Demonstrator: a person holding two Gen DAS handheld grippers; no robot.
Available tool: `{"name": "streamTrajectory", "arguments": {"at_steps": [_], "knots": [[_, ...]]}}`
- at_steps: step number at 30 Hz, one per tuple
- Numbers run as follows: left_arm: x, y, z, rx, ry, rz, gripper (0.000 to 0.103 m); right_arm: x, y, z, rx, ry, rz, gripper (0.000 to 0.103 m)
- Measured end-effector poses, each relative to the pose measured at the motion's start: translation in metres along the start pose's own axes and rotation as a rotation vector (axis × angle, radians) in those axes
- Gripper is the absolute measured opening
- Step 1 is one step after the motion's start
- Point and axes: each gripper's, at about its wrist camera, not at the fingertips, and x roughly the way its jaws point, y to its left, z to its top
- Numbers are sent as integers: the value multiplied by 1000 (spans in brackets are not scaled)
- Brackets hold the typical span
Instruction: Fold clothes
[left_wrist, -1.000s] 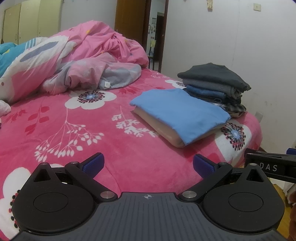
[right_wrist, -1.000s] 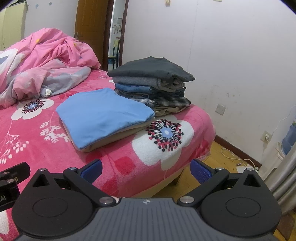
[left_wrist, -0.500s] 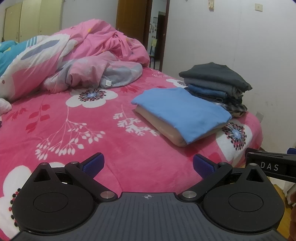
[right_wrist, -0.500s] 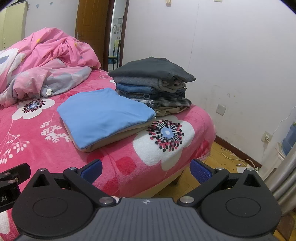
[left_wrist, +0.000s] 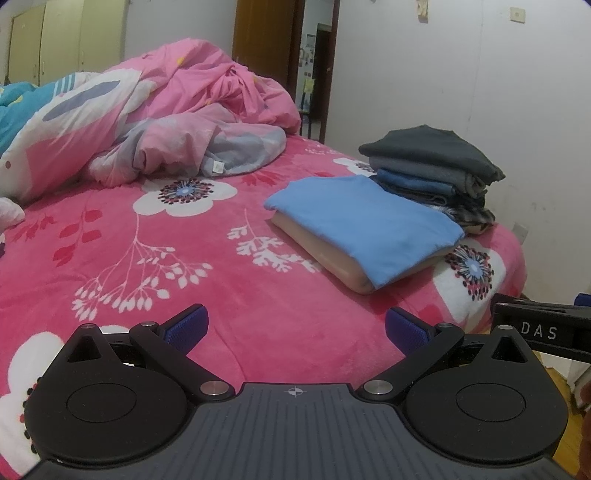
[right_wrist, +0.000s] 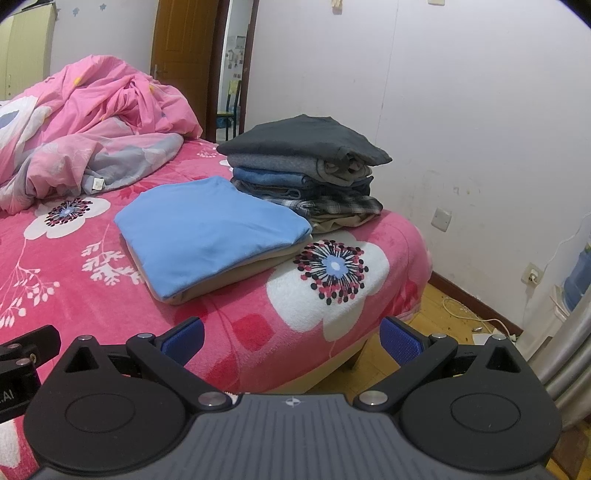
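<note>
Left gripper (left_wrist: 294, 325) and right gripper (right_wrist: 291, 334) wide open, empty, short of bed (left_wrist: 184, 258). Blue garment (right_wrist: 210, 229) folded, seemingly over a tan 1, beside stack (right_wrist: 306, 166).

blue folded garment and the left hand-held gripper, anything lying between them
Only bare pink bedspread lies between the blue folded garment and the left hand-held gripper, in the left wrist view.

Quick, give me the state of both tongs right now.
Left tongs: open, holding nothing, above the pink bedspread.
Right tongs: open, holding nothing, at the bed's edge.
</note>
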Motion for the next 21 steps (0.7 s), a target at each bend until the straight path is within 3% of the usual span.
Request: {"name": "streamTrajectory", "arguments": {"at_steps": [21], "knots": [[0,-1,0,6,5,1,103,0,2,-1,1,1,0,103]]}}
